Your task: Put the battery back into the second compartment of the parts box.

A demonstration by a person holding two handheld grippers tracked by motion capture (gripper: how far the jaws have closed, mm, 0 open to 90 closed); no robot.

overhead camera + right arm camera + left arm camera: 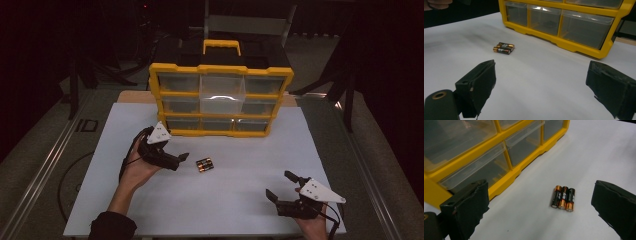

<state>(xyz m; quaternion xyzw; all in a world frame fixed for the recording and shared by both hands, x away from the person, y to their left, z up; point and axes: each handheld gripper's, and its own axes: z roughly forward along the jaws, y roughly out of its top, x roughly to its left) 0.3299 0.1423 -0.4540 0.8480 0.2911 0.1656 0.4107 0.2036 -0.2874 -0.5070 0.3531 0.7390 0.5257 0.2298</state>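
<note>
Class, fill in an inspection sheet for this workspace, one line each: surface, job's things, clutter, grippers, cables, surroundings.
Surface: white board on a table, bare apart from the items below.
Job's things: three batteries lying side by side and touching, in front of the yellow drawer cabinet; its top-middle drawer is pulled out, the others look shut.
Clutter: nothing seen.
Grippers: left gripper open, close to the batteries, not touching them; right gripper open, empty, near the board's front right.
Cables: a black cable loops from the left gripper; another trails by the right.
Surroundings: dark; chair behind the cabinet, floor rail at left.
</note>
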